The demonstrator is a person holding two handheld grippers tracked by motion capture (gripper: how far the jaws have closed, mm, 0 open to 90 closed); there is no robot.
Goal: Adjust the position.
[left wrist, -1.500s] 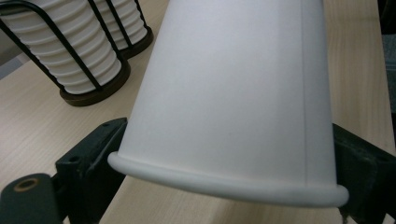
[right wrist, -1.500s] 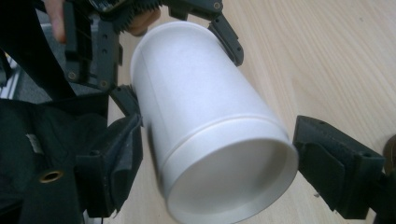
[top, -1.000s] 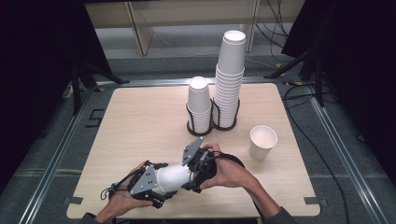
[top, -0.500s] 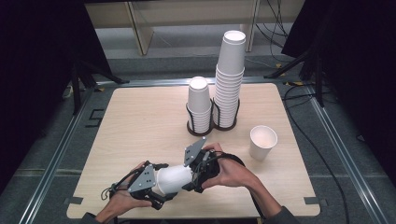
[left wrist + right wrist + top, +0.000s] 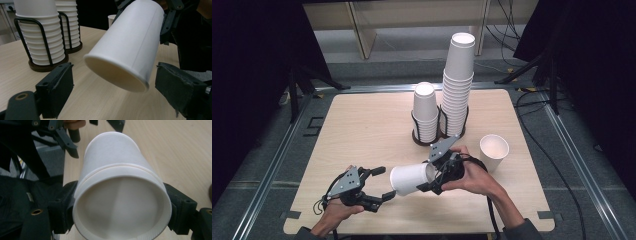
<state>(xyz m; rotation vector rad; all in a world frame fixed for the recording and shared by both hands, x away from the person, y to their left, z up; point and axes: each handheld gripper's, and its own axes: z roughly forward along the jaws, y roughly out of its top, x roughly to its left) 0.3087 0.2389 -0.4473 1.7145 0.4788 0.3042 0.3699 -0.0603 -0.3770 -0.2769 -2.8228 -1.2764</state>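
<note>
The right gripper [image 5: 432,176] is clamped on the rim end of a white cup [image 5: 411,179], which lies on its side in the air above the table [image 5: 362,130], bottom pointing to 9 o'clock. In the right gripper view a ring shows round the cup, so it may be two cups stuck together, but that is hard to be sure of. The left gripper [image 5: 384,182] sits at 9 o'clock from the cup; its jaws have just been closing, yet they stand apart, and the cup's bottom is just in front of them, not touched. If the left jaws bite too hard, the thin paper could crush. If they pull crooked, the cup could slip and roll off the near edge at 6 o'clock. Toward 12 o'clock stand the stacks [image 5: 455,90] in a rack [image 5: 428,137]; a bump could tip the tall one. A lone cup [image 5: 493,151] waits at 2 o'clock. The widest open room is at 10 o'clock.
</note>
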